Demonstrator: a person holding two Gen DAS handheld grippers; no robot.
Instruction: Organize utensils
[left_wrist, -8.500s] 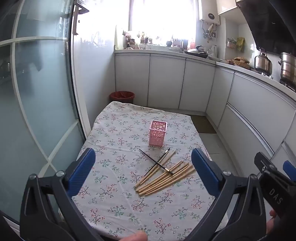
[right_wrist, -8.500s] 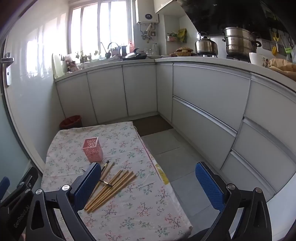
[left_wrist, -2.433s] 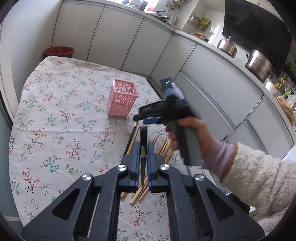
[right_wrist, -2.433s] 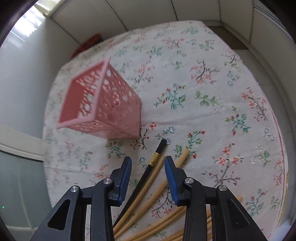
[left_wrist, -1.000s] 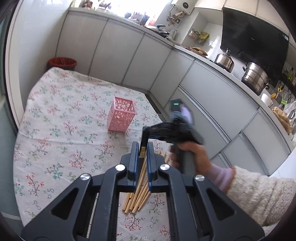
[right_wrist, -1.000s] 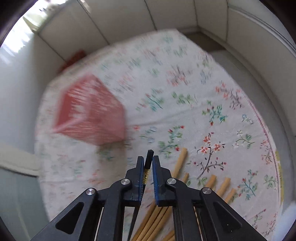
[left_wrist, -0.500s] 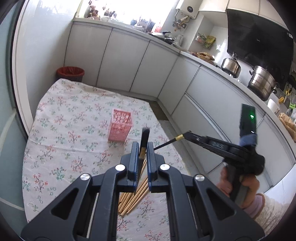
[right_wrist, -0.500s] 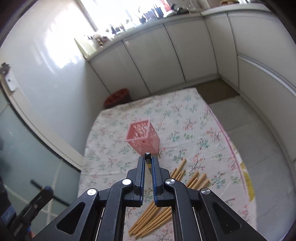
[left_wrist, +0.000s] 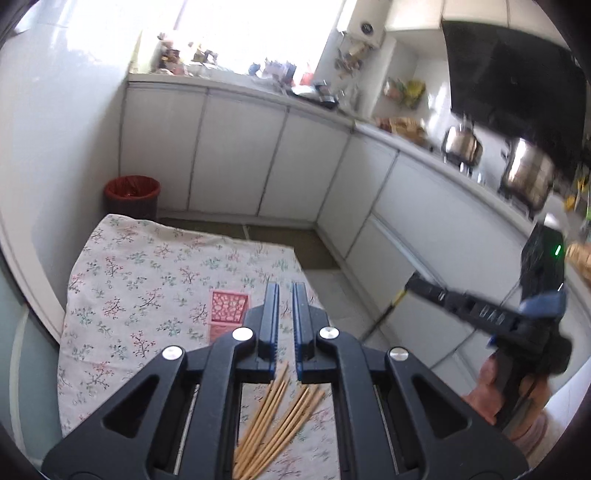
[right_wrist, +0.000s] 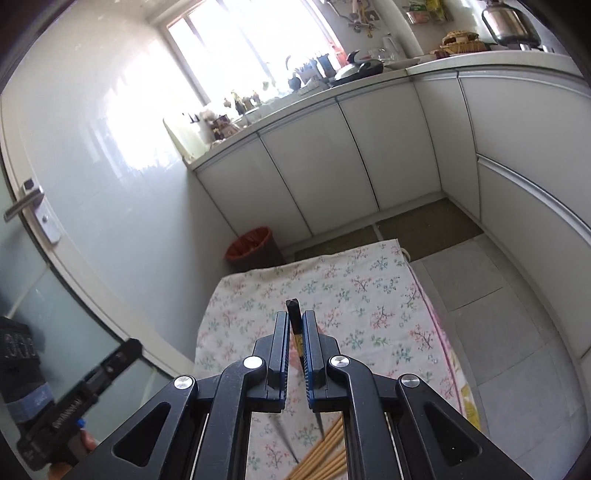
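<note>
Right tool (right_wrist: 294, 332), raised over the desk (right_wrist: 373, 295), pinches one black chopstick (right_wrist: 293, 312); left tool (left_wrist: 284, 310), narrowly spread, empty, above pink holder (left_wrist: 229, 306): my risk is the thin stick pivoting and missing it.

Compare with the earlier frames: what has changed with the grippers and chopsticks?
Each gripper closed on one black chopstick and lifted it off the table. The right gripper still clamps its black chopstick. The left gripper now shows a narrow empty gap. Its chopstick is gone, and I cannot tell where. The wooden chopsticks and the holder stayed put on the tablecloth.
</note>
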